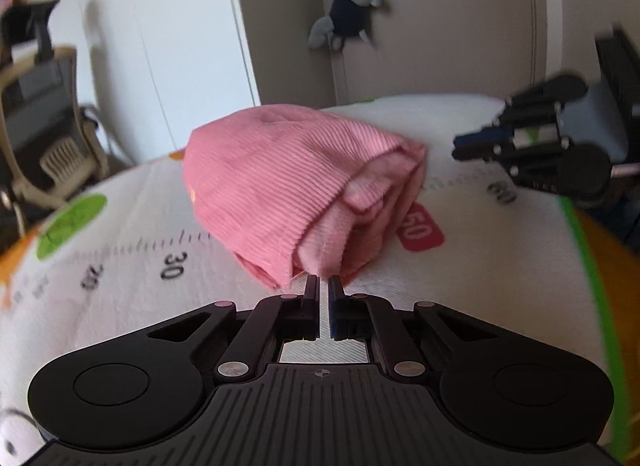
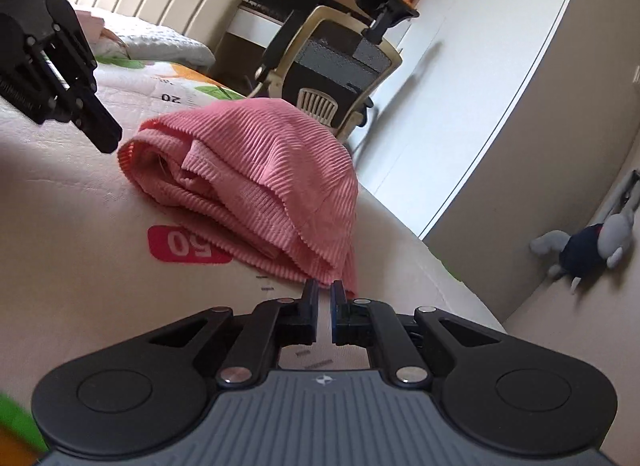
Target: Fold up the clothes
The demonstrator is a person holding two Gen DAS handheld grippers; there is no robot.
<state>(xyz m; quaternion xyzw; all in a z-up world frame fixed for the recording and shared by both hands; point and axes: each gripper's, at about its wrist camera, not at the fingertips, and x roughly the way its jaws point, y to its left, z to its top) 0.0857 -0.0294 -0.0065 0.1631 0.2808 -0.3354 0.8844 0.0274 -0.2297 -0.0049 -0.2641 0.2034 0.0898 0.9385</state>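
A white play mat (image 1: 120,234), printed with numbers and coloured patches, is spreading across the whole scene, and a pink ribbed garment (image 1: 280,185) is lying near its middle, bunched into a loose, rounded bundle beside a red patch reading 50 (image 1: 420,229). The cloth is looking soft, light and floppy, likely to sag and slide out of shape when lifted, so a thick doubled edge or corner seems the safest place to pinch. The left gripper (image 1: 324,284) is pointing at the bundle's near hem, its jaws drawn to a narrow slit with nothing between them. The right gripper (image 2: 325,288) is sitting just at the opposite hem, jaws equally narrow; whether its tips are touching the fabric is hard to tell. A small grey stuffed toy (image 2: 588,250) is hanging on the wall behind.
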